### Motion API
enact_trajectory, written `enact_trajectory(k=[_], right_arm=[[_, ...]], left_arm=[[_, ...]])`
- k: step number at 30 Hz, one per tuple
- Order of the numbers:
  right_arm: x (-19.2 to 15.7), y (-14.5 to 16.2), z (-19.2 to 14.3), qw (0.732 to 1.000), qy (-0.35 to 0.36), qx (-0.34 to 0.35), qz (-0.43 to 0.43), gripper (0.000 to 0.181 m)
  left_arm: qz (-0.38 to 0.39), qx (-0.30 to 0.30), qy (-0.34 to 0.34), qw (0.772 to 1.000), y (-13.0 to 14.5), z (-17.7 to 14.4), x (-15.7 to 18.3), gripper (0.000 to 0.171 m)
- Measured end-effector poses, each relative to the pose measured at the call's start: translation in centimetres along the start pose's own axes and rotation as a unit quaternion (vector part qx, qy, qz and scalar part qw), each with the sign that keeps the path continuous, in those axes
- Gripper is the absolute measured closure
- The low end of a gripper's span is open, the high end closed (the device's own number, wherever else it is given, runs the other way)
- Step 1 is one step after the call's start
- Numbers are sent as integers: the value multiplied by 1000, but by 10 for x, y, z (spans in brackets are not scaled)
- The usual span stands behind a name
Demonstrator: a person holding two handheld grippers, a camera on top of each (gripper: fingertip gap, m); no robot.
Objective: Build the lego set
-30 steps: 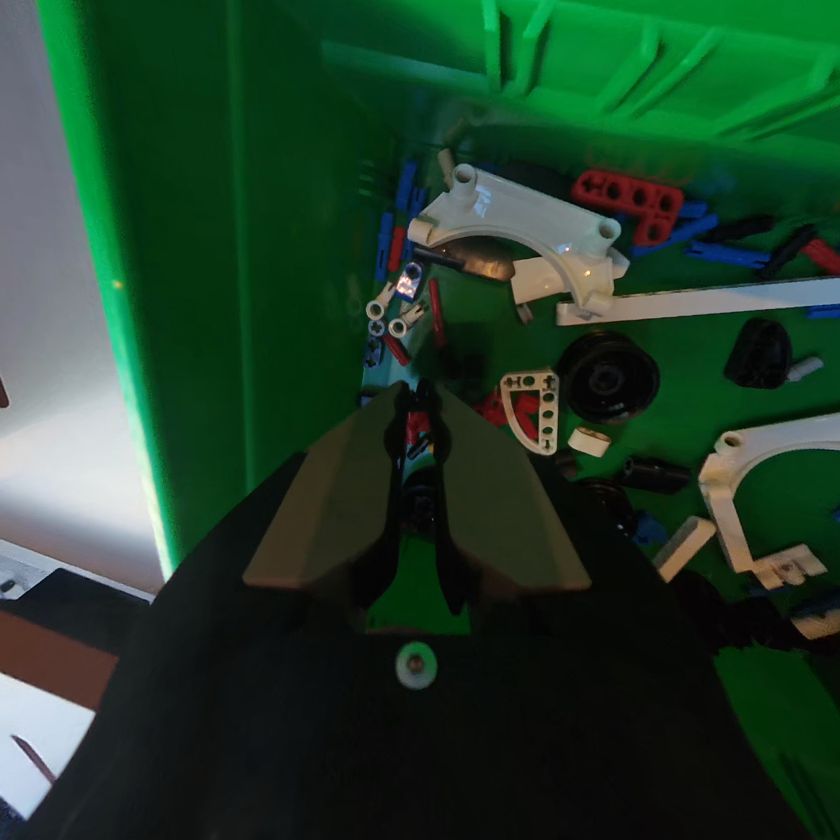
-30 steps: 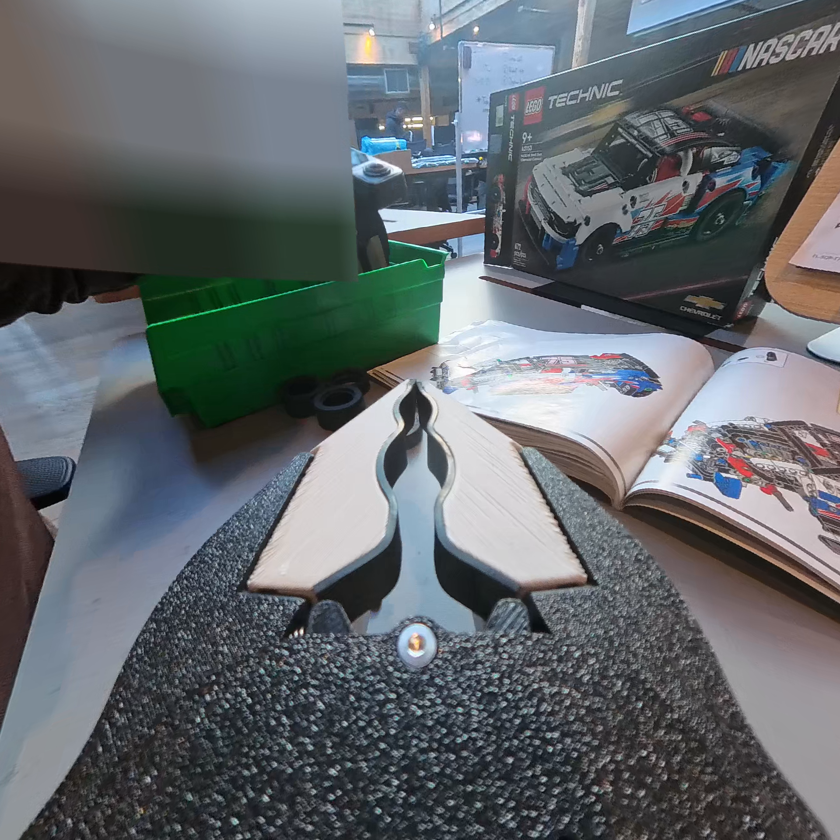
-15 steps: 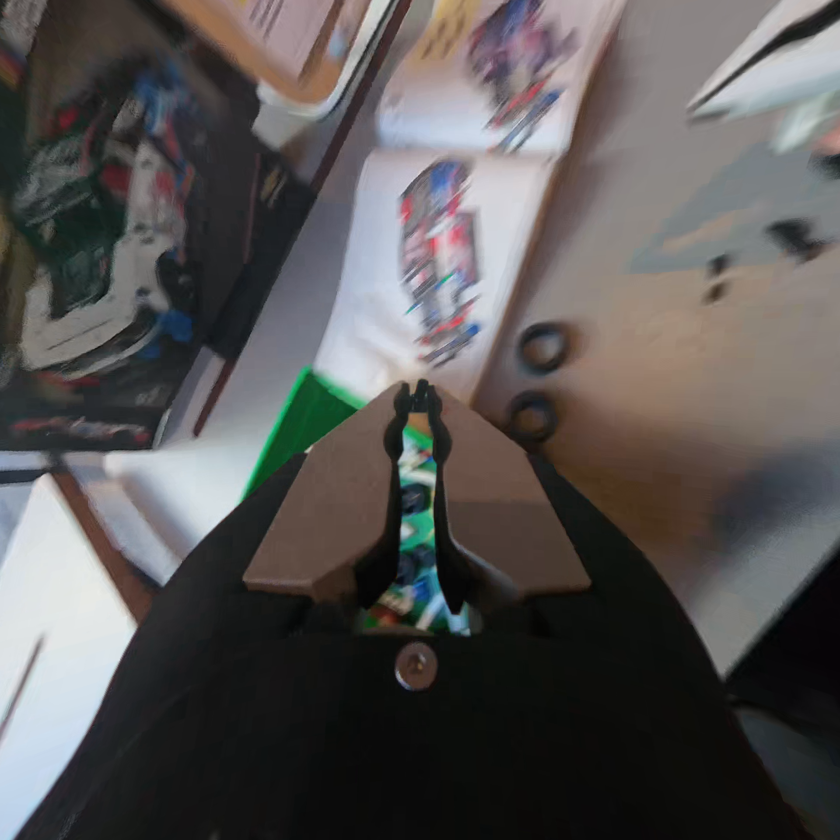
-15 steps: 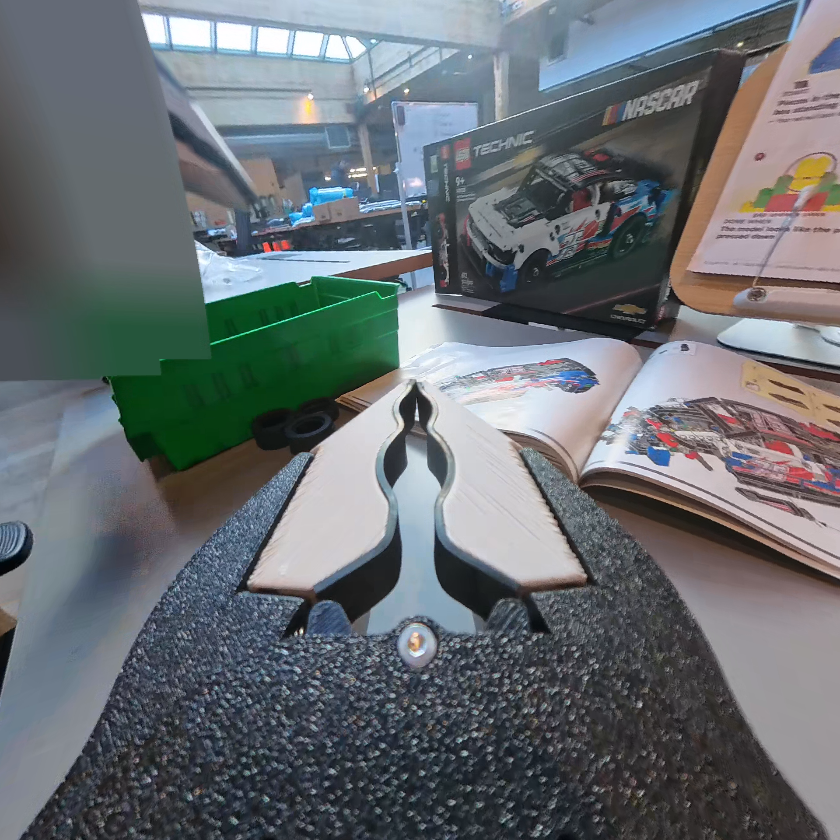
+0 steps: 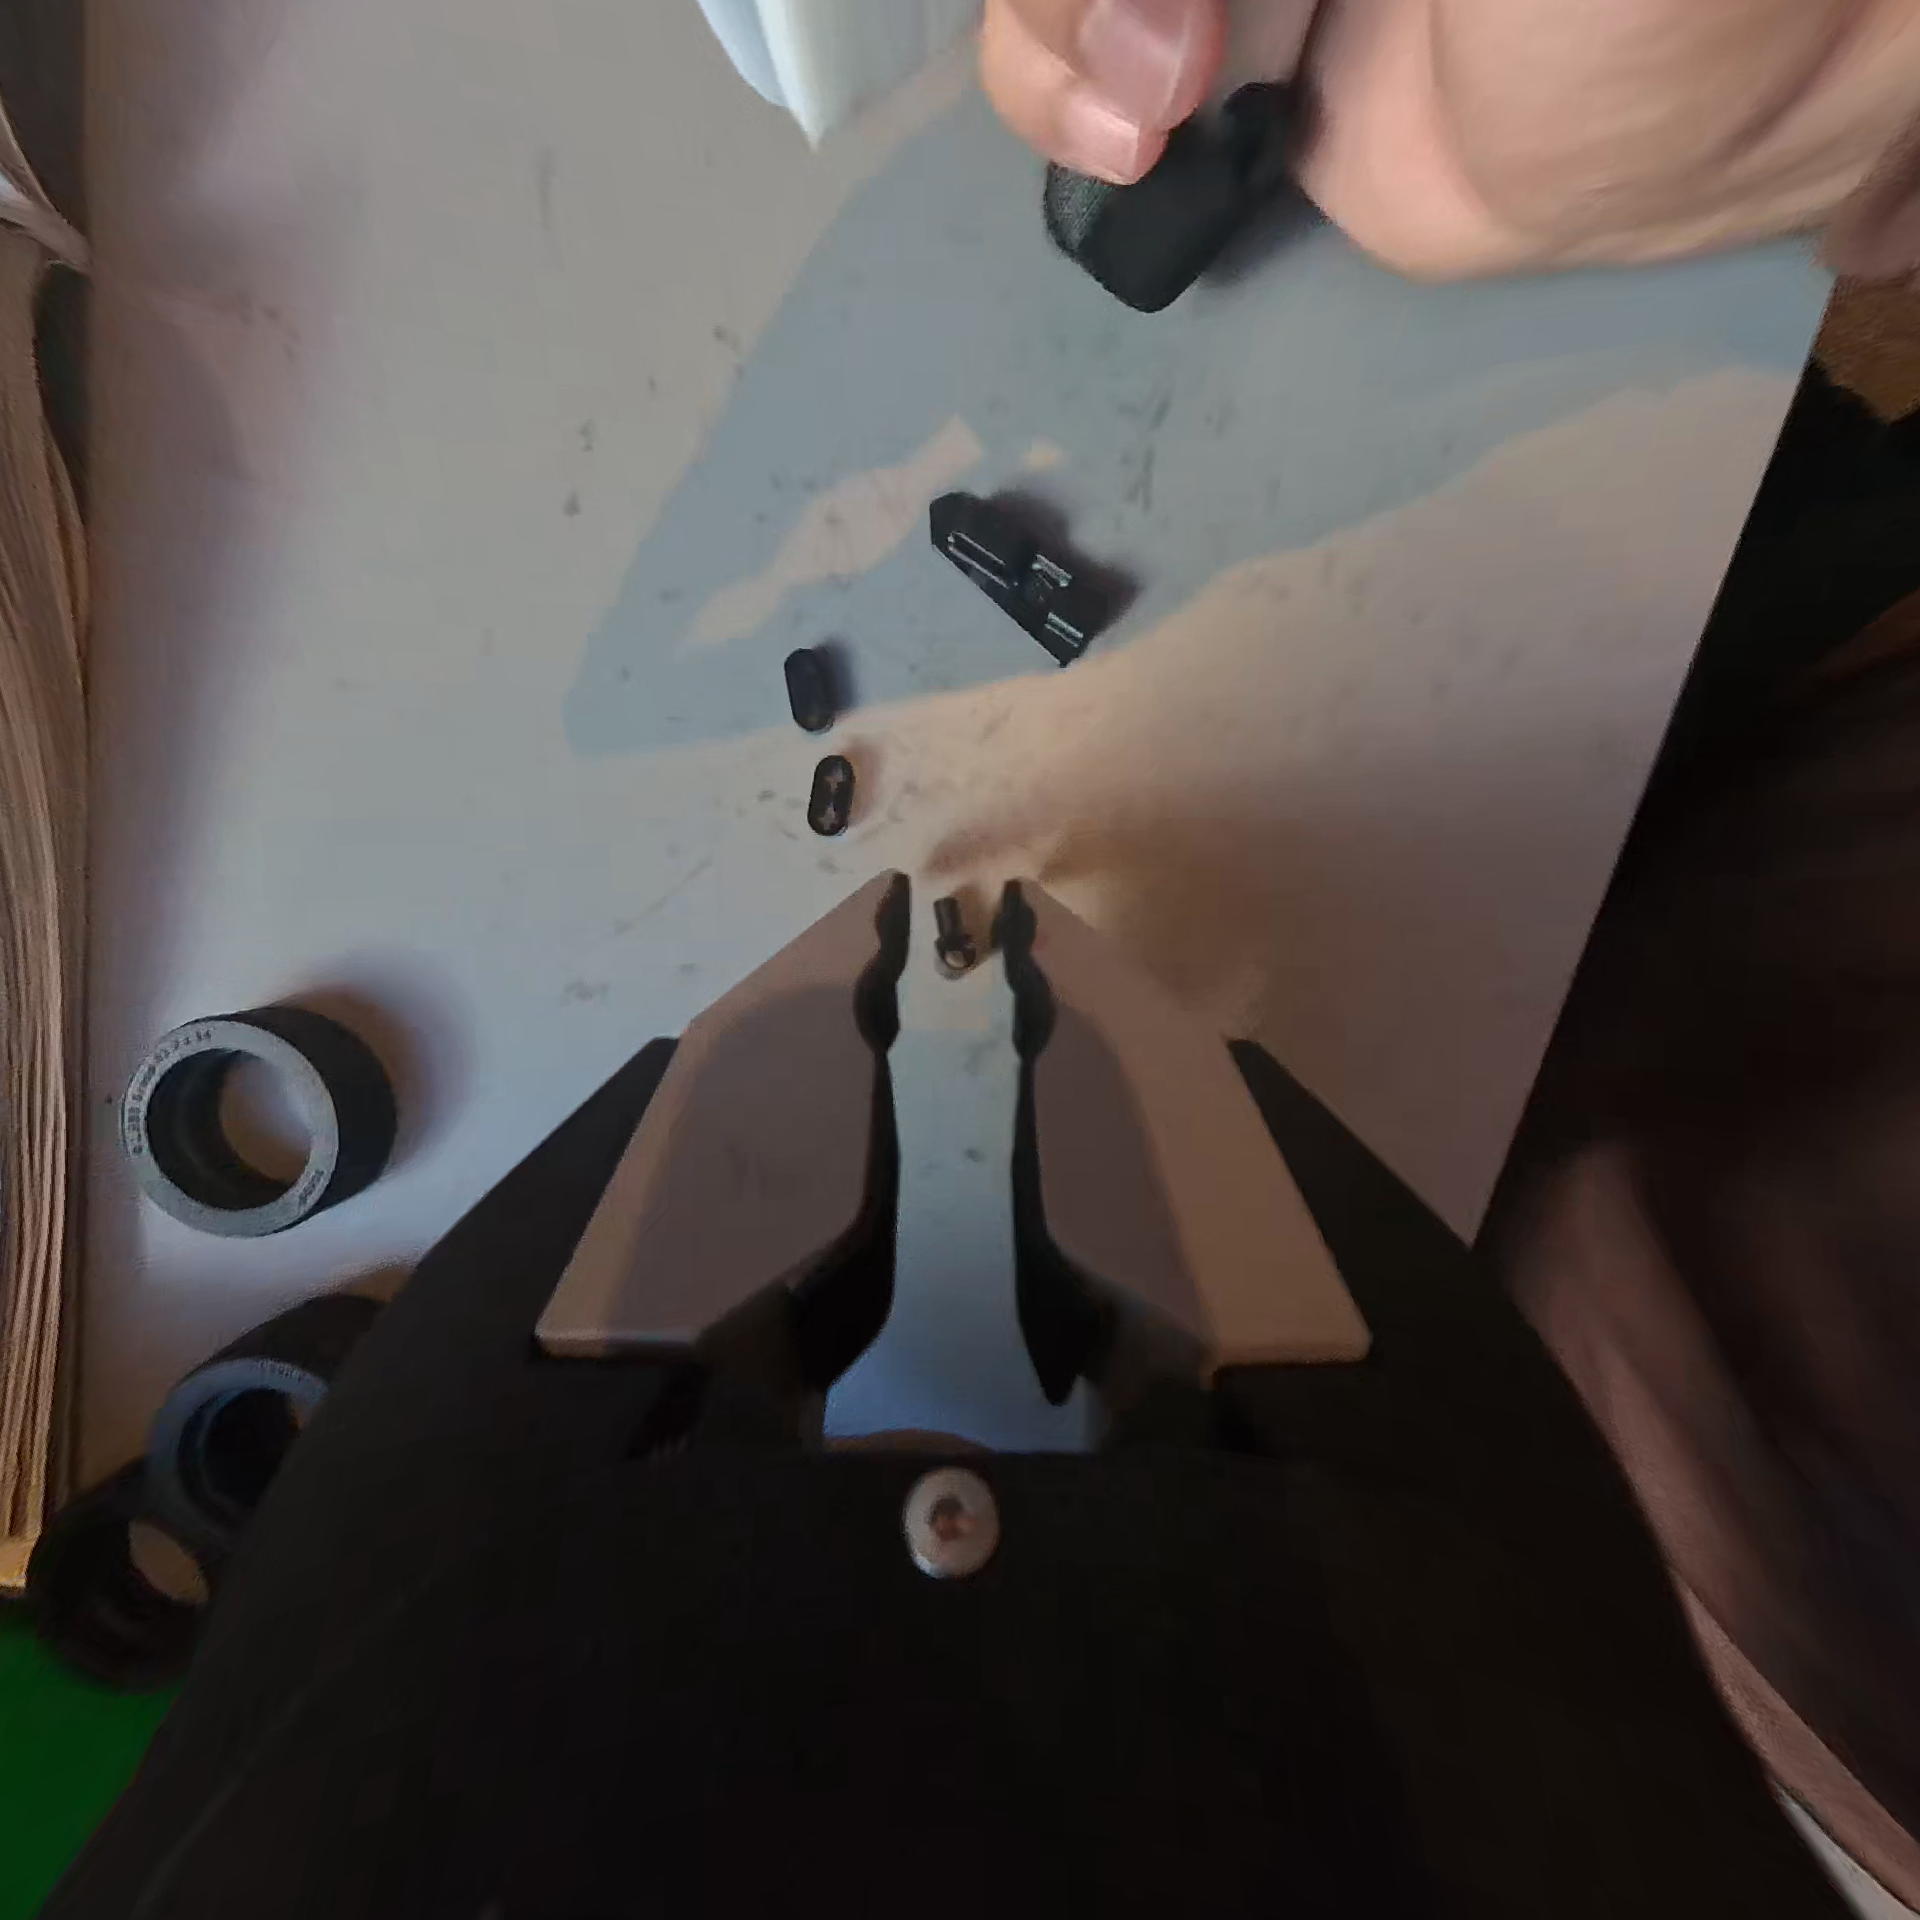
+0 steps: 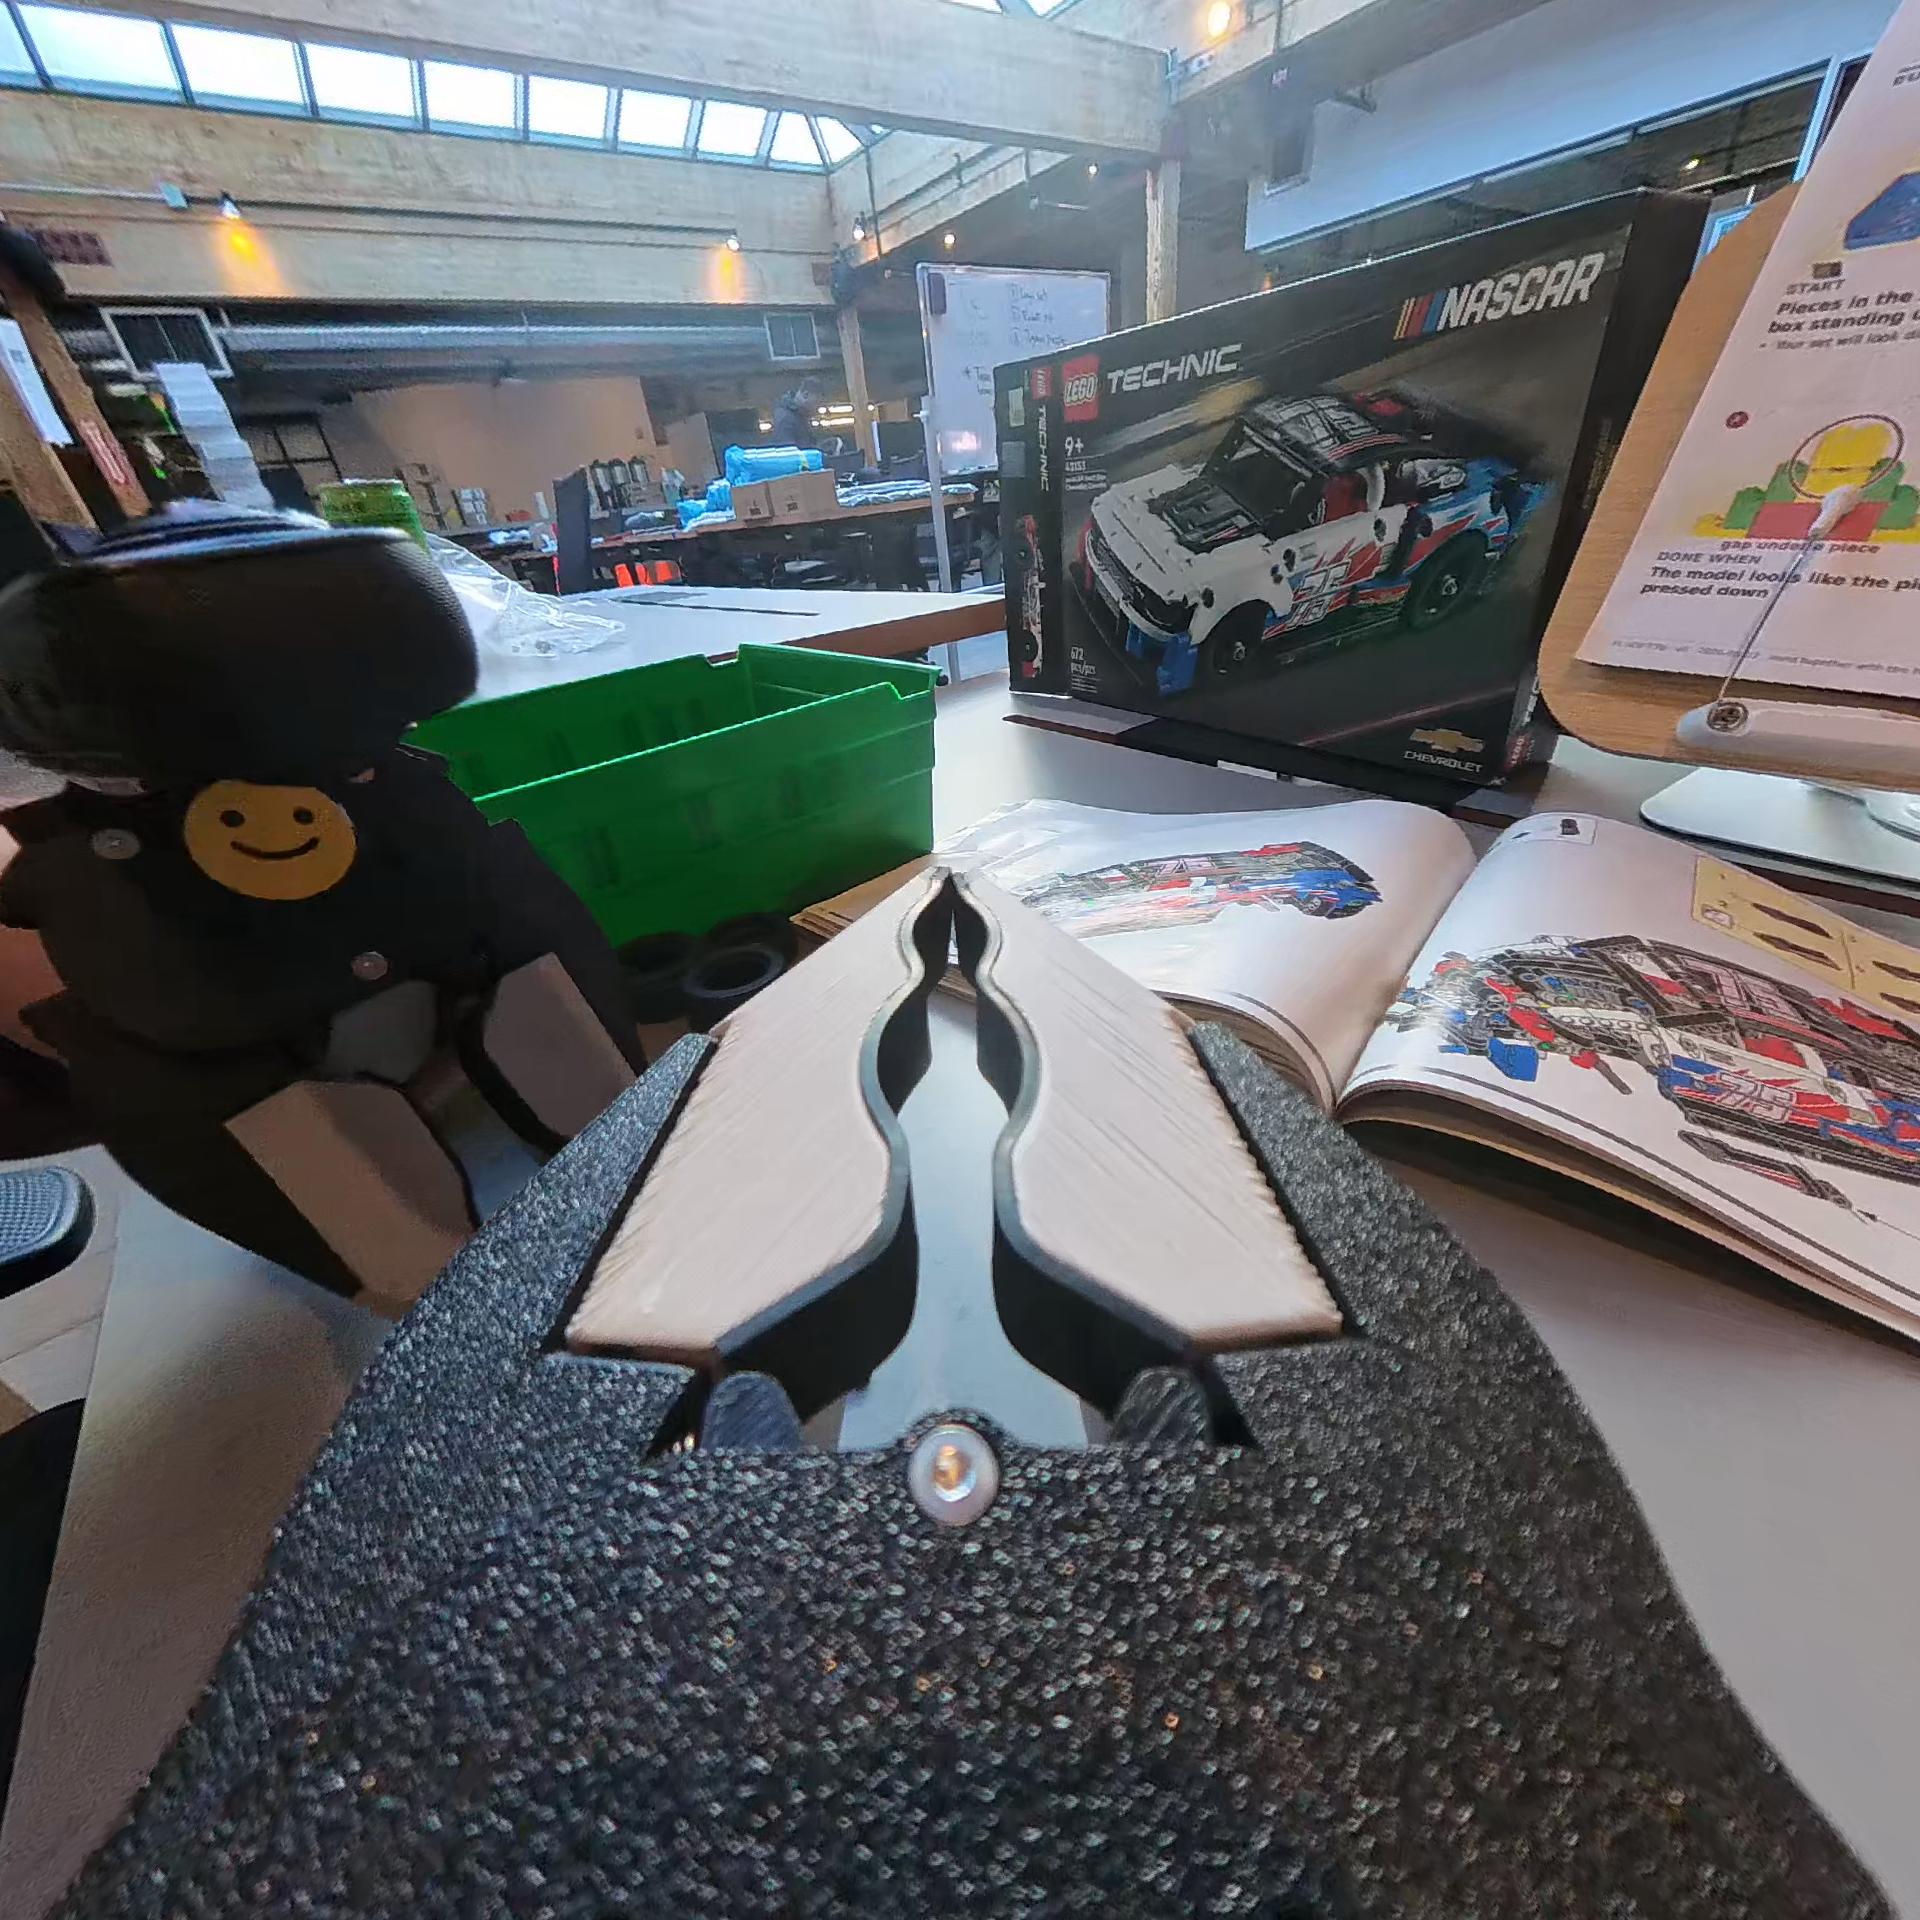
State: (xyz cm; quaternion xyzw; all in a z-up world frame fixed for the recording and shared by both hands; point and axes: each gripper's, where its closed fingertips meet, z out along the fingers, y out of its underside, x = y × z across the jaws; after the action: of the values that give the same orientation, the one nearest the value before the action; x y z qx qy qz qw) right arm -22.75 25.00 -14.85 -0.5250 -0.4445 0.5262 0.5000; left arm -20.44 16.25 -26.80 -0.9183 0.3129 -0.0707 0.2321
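Note:
My left gripper (image 5: pixel 956 888) is open and points down at the grey table (image 5: pixel 416 623). A small black pin (image 5: pixel 951 935) lies on the table between its fingertips, touching neither. Just beyond lie two small black oval pieces (image 5: pixel 821 738) and a longer black piece (image 5: pixel 1023 577). My right gripper (image 6: pixel 951 894) is shut and empty, held above the table. The left gripper also shows in the right wrist view (image 6: pixel 312 935), with a yellow smiley on it. The green parts bin (image 6: pixel 707 790) stands behind it.
Black tyres (image 5: pixel 244 1122) lie left of the left gripper, beside the bin (image 6: pixel 727 966). A person's hand (image 5: pixel 1455 125) holds the right gripper's handle at the top. The open instruction book (image 6: pixel 1455 987), the set's box (image 6: pixel 1299 540) and a sheet on a stand (image 6: pixel 1766 468) are at the right. About 15 cm separates my left fingertips from my right.
My left gripper has come out of the green bin, swung over the table and opened; the small black pin now lies between its tips. The right gripper has stayed shut and tilted up.

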Motion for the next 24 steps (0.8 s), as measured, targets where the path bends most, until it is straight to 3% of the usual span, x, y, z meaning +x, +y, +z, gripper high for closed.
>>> enact_trajectory(k=[2,8,11,14,16,20,22,24], right_arm=[[0,2,1,1000,-2,-4,3,181],[4,5,3,1000,-2,-9,18,181],[5,5,3,1000,-4,-9,26,181],[3,7,4,1000,-9,-14,21,181],[0,9,6,1000,-13,-20,13,181],[-7,14,12,999,-18,-37,-12,181],[-10,17,15,998,-18,-49,-28,181],[-11,19,16,998,-15,-55,-39,181]], left_arm=[[-9,-15,7,1000,5,-1,-1,147],[-31,5,4,999,13,-23,-5,144],[-41,66,-15,997,4,-60,2,148],[-111,160,-48,980,3,-124,-11,159],[-171,183,-108,962,31,-169,-48,159],[-261,109,-291,914,135,-240,-148,149],[-289,110,-318,896,165,-256,-179,147],[-316,124,-324,883,180,-260,-205,134]])
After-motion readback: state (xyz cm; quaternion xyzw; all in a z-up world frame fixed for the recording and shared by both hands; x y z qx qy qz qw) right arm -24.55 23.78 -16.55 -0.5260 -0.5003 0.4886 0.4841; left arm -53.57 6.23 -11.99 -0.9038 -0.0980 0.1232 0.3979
